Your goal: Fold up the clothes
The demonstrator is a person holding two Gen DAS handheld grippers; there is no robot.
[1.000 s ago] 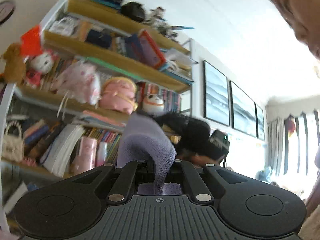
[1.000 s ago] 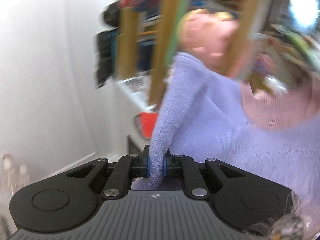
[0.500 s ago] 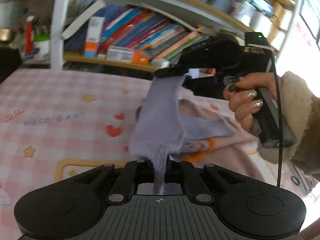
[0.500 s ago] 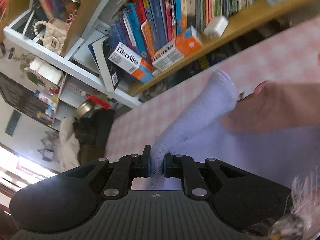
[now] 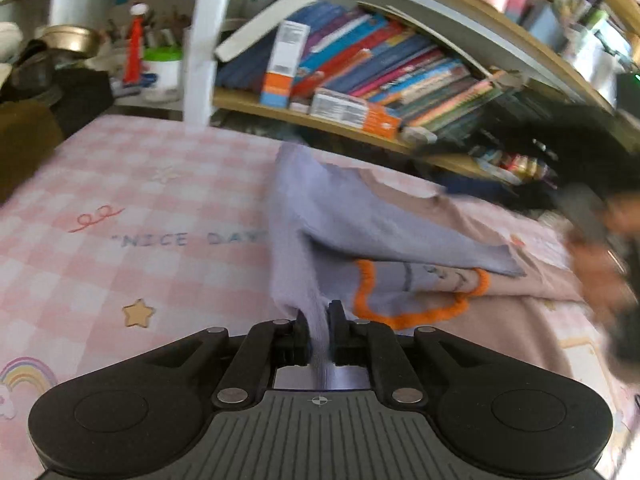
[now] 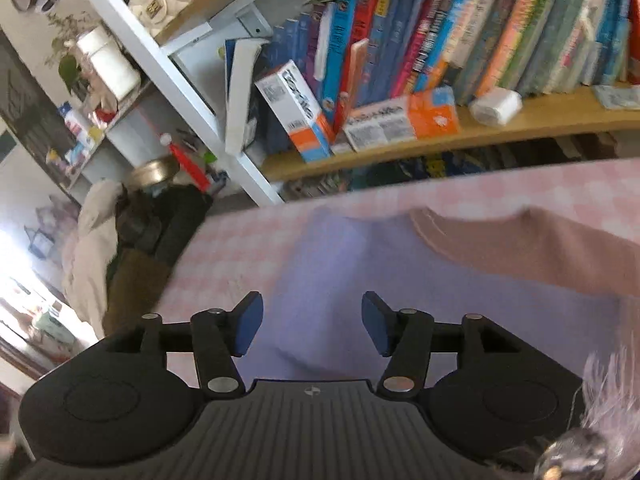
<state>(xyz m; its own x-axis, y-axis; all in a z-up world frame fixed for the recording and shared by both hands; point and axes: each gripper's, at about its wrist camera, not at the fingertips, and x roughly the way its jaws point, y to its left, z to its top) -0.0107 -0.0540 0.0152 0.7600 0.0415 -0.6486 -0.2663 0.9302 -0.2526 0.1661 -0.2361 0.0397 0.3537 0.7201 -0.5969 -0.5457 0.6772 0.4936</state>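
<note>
While the lavender garment (image 5: 360, 232) lies partly doubled over on the pink checked cloth (image 5: 100, 200), I read the step in hand as laying a fold down. To the left of the garment, the cloth shows its "NICE DAY" lettering (image 5: 192, 239) and a gold star (image 5: 138, 313). At the garment's near edge my left gripper (image 5: 318, 322) is clenched on a pinch of lavender knit, which runs up between its fingers. From there the folded panel stretches away toward the bookshelf (image 5: 360, 80) behind the garment, so I judge the long axis to run near to far, with the orange-trimmed patch (image 5: 416, 296) on the garment's right half. Right of the garment, my right gripper (image 6: 312, 328) hangs above the lavender panel with jaws spread wide and nothing between them. In my judgement the next move calls for setting down the left corner squarely, then smoothing the layer flat.
</note>
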